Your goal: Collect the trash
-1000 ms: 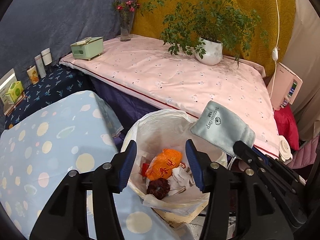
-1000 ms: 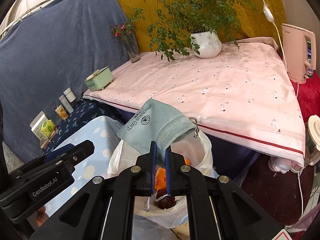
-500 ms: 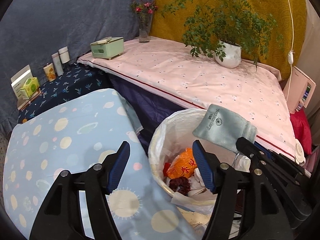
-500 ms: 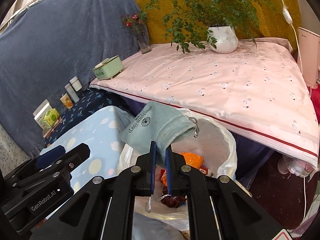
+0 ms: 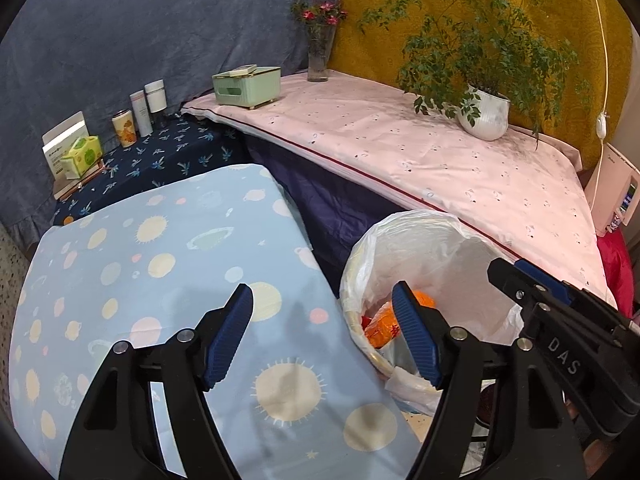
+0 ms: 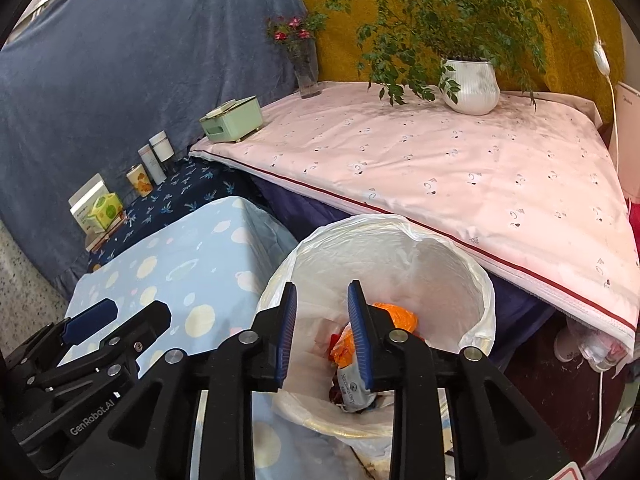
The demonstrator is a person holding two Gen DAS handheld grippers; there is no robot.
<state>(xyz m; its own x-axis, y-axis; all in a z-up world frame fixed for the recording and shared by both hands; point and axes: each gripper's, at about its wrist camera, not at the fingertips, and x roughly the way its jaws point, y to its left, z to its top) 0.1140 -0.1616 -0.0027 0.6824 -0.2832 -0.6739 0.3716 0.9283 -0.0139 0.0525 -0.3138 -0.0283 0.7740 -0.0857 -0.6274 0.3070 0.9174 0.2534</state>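
Two claws hang empty, right claw (image 6: 322, 330) and left claw (image 5: 322, 336) both opening; drifting toward 6 o'clock risks snagging the liner of the bin (image 6: 478, 280).

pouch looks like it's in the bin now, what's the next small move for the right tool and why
Probably draw the right tool back and up from the bin. Its jaws are opening with nothing between them, and the grey-blue pouch already lies inside on the orange wrapper. The left tool is opening too, empty, over the blue cloth.

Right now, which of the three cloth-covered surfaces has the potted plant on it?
The pink surface holds the potted plant. The dark blue one carries small containers, and the pale blue dotted one carries neither.
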